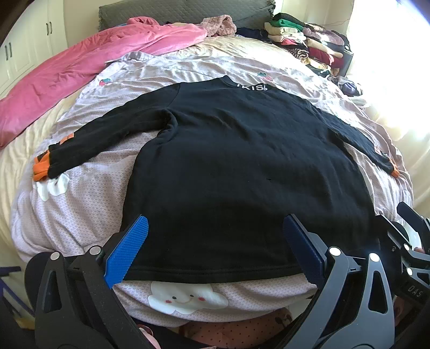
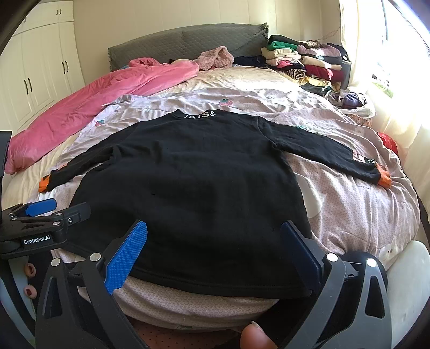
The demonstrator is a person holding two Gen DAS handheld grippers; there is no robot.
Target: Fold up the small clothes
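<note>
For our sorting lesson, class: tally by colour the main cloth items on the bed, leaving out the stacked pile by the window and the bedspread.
Black: 1, the long-sleeved top spread flat
Bright pink: 1, the quilt bunched along the left
Pale pink: 1, the fluffy garment by the headboard
Total: 3

White letters reading roughly "IKIS" plus one or two unclear rounded signs, printed across the collar of the black top (image 1: 242, 150), legible in both views. "GenRobot.AI" in white on a black label on the left gripper (image 2: 57, 208), seen from the right wrist camera; "DAS" in faint letters, turned on its side, on the black body of the right gripper (image 1: 403, 228) at the edge of the left wrist view. Small white mark on the sleeve cuff (image 2: 370, 161), too small to read.
</note>
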